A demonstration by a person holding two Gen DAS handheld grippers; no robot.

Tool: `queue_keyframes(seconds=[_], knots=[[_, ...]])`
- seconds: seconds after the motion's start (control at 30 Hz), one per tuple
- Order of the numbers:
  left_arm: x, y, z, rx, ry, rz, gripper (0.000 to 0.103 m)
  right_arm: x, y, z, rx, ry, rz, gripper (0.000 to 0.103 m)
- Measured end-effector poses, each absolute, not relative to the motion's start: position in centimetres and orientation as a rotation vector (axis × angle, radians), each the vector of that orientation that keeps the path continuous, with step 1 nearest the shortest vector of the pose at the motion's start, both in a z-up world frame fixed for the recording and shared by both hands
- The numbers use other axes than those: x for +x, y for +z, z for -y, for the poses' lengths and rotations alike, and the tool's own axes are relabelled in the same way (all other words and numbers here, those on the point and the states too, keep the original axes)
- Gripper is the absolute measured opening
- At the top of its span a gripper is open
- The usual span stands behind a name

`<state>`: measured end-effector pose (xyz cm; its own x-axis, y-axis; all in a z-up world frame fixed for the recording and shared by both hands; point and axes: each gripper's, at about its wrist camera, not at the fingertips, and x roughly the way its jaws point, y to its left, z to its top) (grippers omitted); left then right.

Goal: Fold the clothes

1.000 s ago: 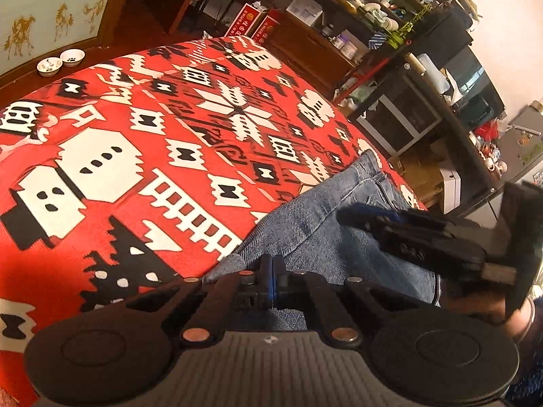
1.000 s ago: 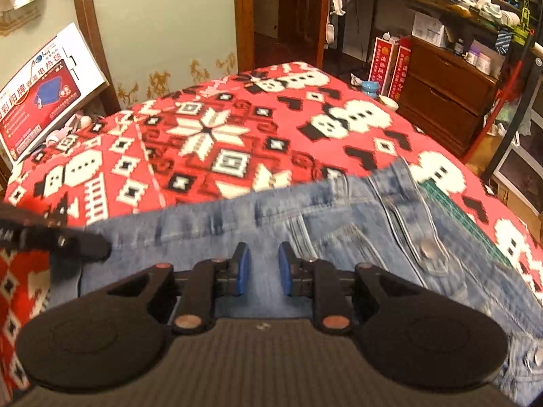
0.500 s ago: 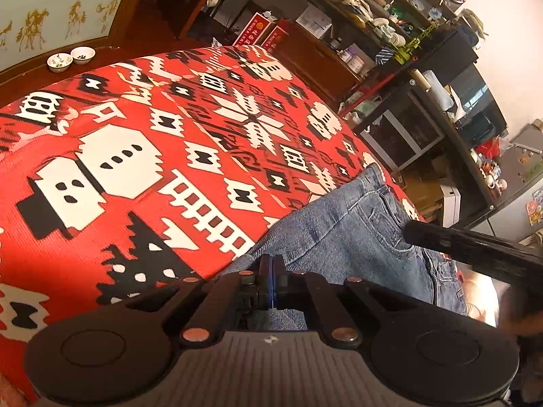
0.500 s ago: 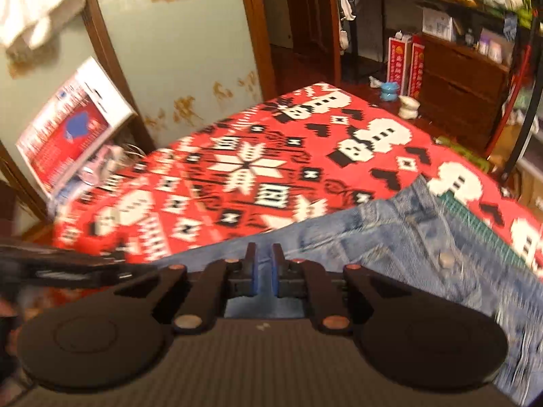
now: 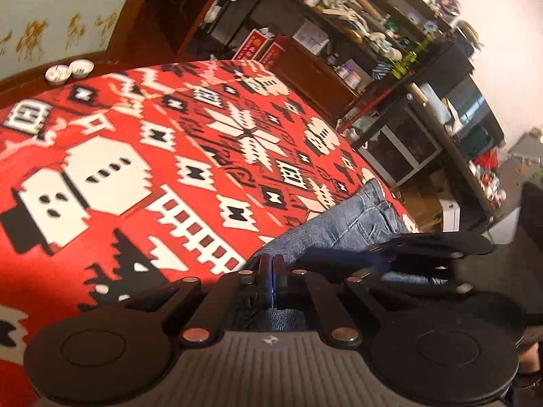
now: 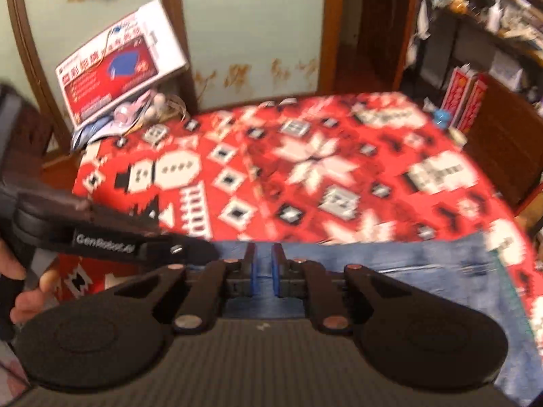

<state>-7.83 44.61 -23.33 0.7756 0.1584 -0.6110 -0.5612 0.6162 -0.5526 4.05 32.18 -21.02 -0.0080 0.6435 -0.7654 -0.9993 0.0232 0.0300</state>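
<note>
The left tongs (image 5: 272, 279) are pressed together, pinching the jeans (image 5: 342, 227) at their edge. The right tongs (image 6: 262, 268) stand slightly parted over the denim; whether they grip it I cannot tell. The jeans lie along the near side of the worktop's red patterned cloth (image 6: 305, 169). Behind it are two small bowls (image 5: 69, 69), a leaning box (image 6: 118, 64) and crowded shelves (image 5: 390, 34).

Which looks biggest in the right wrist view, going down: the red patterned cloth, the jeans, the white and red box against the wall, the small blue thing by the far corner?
1. red patterned cloth
2. jeans, enlarged by nearness
3. white and red box
4. small blue thing
</note>
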Motion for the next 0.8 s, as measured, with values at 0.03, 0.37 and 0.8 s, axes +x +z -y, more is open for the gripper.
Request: queue_keyframes(seconds=[0.03, 0.37, 0.8], knots=[[-7.8, -23.3, -44.5, -0.797, 0.44, -0.55, 0.002, 3.6, -21.9, -32.7, -0.663, 1.461, -0.723, 0.009], [-7.6, -23.1, -44.0, -0.745, 0.453, -0.561, 0.003, 7.0, -23.2, -33.1, -0.684, 1.327, -0.725, 0.01], [-7.7, -23.1, -44.1, -0.753, 0.452, -0.558, 0.003, 15.4, -23.6, -32.2, -0.555, 1.097, -0.767, 0.01]])
